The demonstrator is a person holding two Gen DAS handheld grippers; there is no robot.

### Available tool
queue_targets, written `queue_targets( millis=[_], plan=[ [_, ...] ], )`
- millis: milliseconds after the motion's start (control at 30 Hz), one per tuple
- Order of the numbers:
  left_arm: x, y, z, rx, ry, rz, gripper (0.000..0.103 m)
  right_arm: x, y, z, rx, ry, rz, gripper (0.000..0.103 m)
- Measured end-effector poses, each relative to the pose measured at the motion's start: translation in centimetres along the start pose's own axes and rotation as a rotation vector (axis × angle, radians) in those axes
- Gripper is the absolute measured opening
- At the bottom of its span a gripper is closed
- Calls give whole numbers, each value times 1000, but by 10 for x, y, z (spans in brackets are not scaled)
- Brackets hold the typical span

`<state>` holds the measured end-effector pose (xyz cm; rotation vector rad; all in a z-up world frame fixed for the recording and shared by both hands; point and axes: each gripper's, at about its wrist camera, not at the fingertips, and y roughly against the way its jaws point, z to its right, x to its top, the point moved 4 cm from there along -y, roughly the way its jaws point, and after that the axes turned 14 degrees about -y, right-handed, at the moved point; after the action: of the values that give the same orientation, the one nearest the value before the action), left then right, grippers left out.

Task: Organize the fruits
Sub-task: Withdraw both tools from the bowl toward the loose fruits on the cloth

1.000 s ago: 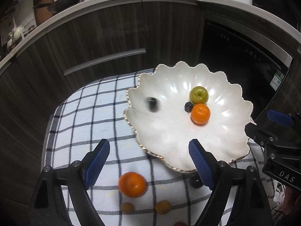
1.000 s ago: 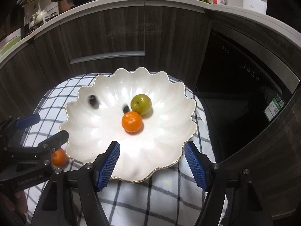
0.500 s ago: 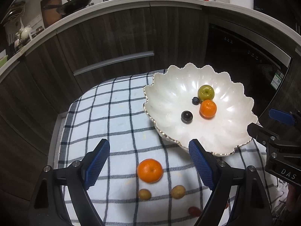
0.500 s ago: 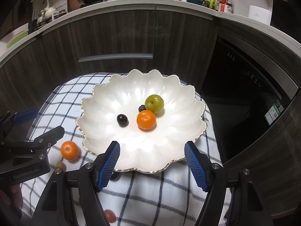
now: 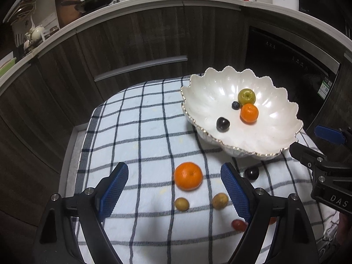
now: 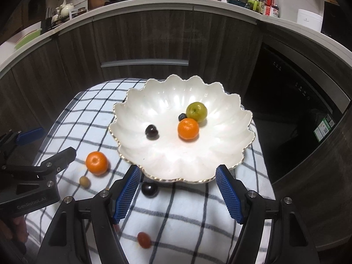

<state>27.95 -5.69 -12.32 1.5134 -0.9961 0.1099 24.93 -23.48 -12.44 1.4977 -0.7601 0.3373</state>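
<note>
We hold the left tongs [image 5: 173, 189] wide open and empty above the loose fruit, so the fruit lying on the checked cloth [image 5: 136, 132] sits between the fingers for the next pick. We hold the right tongs [image 6: 178, 191] equally wide open and empty, just short of the near rim of the white scalloped bowl [image 6: 231, 136], leaving the bowl interior clear for deliveries.

The bowl stands on the cloth at the far right of the worktop. It collects the sorted fruit, and its sloped wall appears to let round pieces settle toward the middle.

Count inside the bowl, four pieces:
- one green fruit [image 6: 196, 111]
- one orange mandarin [image 6: 188, 129]
- one blueberry [image 6: 182, 117]
- one dark cherry [image 6: 151, 132]

Count on the cloth, six clear pieces:
- one mandarin [image 5: 188, 176], lying between the left fingers
- one dark round fruit [image 5: 251, 173], just beside the bowl's base
- two small yellow-brown fruits [image 5: 181, 204] [image 5: 219, 200]
- one small red fruit [image 5: 238, 224]
- one part-hidden orange piece [image 5: 272, 220] behind the left tongs; we cannot tell what it is

We judge the task under half complete. The loose mandarin is the nearest candidate.
</note>
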Motion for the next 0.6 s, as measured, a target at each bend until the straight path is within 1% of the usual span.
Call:
queue_targets(
  millis=[267,367,600],
  plan=[
    [-24,6,1,9,-22,-12,86,-17,1,-6,6,11,-19,72],
    [-31,8,0,6,-16,-14,86,-25,2,-9,7,18,-27,72],
    [-42,8,4,-3,-26,-22,86,-38,3,-11,10,14,-41,72]
  ],
)
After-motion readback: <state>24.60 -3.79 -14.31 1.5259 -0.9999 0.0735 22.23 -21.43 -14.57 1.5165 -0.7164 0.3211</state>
